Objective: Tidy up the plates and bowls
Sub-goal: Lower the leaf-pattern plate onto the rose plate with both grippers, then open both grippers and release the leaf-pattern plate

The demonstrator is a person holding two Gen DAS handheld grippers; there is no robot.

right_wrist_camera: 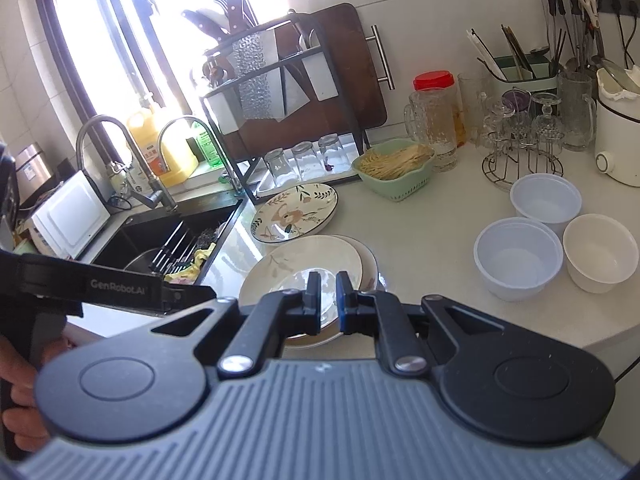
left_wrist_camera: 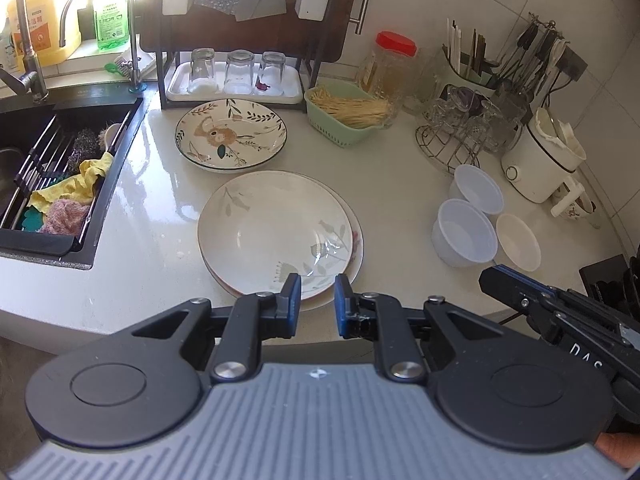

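The lower plate (left_wrist_camera: 357, 236) shows only as a rim under the pale leaf-patterned plate (left_wrist_camera: 272, 228) stacked on it (its pattern is mostly hidden). That stack sits near the counter's (left_wrist_camera: 140, 216) front edge, the floral plate (left_wrist_camera: 231, 133) just behind, three bowls (left_wrist_camera: 466, 236) well apart to the right. The left gripper (left_wrist_camera: 317, 298) hovers over the stack's near rim, fingers narrowly parted, empty. The right gripper (right_wrist_camera: 328, 300) hangs alongside, gap slimmer.
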